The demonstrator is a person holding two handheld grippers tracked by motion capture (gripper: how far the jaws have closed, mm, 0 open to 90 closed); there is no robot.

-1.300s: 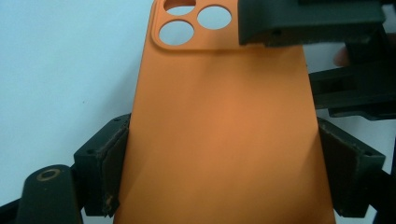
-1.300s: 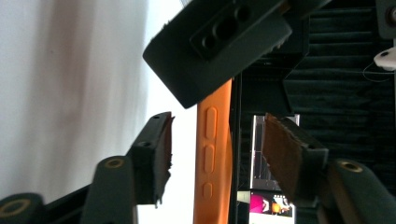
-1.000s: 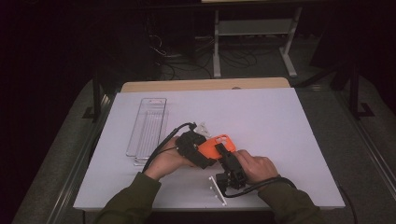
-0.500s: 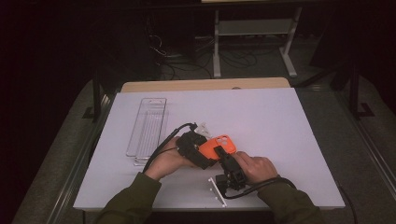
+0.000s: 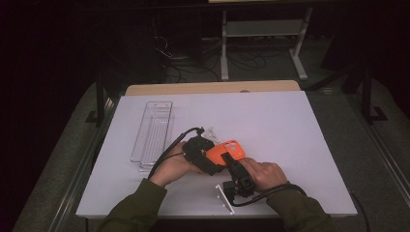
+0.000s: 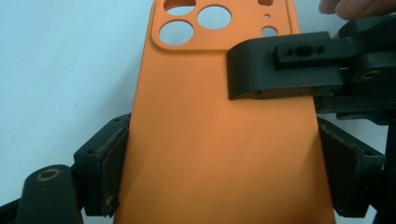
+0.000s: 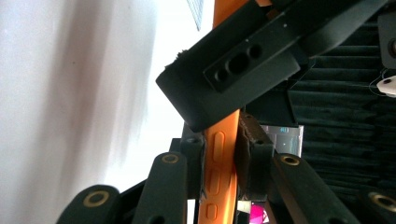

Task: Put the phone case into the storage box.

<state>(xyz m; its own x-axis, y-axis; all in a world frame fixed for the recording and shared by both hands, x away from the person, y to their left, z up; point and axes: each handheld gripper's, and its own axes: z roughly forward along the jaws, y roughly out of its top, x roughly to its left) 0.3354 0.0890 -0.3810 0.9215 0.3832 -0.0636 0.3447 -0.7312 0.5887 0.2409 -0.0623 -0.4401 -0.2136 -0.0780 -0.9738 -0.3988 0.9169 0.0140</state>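
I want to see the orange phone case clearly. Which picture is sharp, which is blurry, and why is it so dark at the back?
Left gripper view: orange phone case sharp and evenly lit. Right gripper view: its edge is close and slightly soft, with a grey shadow smeared on the white at left. High view: the white table is bright, the room behind nearly black, and the case looks small.

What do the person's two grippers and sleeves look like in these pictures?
Both handheld grippers, the left gripper and the right gripper, are matte black, with blocky jaws and brass-coloured pivot pins. A black cable trails from the left one, another from the right. The person wears dark olive-green long sleeves.
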